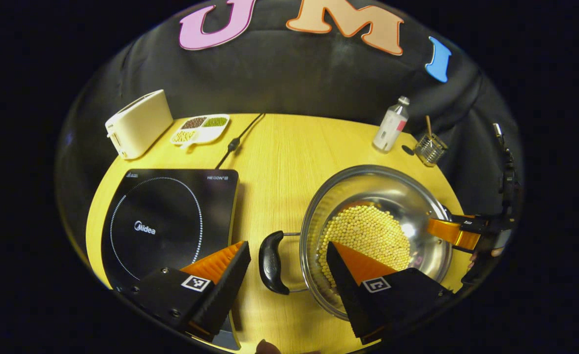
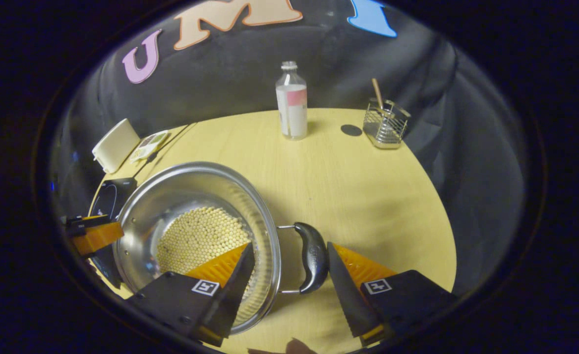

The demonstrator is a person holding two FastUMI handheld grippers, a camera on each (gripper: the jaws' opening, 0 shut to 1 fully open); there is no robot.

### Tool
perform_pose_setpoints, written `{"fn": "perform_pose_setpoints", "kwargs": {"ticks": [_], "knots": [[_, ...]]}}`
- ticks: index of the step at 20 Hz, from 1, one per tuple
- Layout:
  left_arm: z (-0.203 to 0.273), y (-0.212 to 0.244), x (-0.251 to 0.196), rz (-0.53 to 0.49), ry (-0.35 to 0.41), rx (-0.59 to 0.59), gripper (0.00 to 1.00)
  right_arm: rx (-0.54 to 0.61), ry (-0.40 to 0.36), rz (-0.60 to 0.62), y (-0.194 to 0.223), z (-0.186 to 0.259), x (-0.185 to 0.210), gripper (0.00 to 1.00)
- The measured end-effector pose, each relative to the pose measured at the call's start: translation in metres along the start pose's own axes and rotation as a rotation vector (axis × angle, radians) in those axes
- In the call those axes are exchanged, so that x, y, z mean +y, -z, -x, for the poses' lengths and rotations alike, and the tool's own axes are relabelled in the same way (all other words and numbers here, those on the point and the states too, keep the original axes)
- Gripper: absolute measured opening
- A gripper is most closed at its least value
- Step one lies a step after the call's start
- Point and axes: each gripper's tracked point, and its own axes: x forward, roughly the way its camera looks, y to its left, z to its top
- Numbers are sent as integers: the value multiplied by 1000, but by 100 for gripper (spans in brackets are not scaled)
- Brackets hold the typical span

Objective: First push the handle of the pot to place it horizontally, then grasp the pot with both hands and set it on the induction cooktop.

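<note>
- The cooktop lies flat near the table's left edge, its near corner under the left gripper's left finger.
- The pot sits on the table just right of the cooktop, not on it, with yellow beans in its bottom.
- Its two black side handles lie level, on a line running left to right across the table: one handle points at the cooktop, the other away from it.
- The left gripper hovers low over the cooktop-side handle, fingers apart and straddling it and the rim; neither finger touches it.
- The right gripper is posed likewise at the far handle, fingers apart, one over the pot's inside, one just beside the handle's outer face.
- The left gripper view has the toaster and a divided tray at the table's back left, plus the cooktop's cord.
- The right gripper view gives a clearer look at the bottle and wire holder at the back edge.
</note>
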Motion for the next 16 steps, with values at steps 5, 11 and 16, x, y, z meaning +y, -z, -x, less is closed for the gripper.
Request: {"fn": "perform_pose_setpoints", "kwargs": {"ticks": [5, 11, 16], "knots": [[-14, 18, 4, -3, -29, 76, 80, 36, 1, -28, 6, -11, -5, 75], [-14, 14, 6, 11, -4, 72, 61, 82, -76, -125, 13, -11, 0, 47], [8, 17, 6, 19, 6, 89, 58, 78, -92, -148, 18, 16, 2, 39]]}}
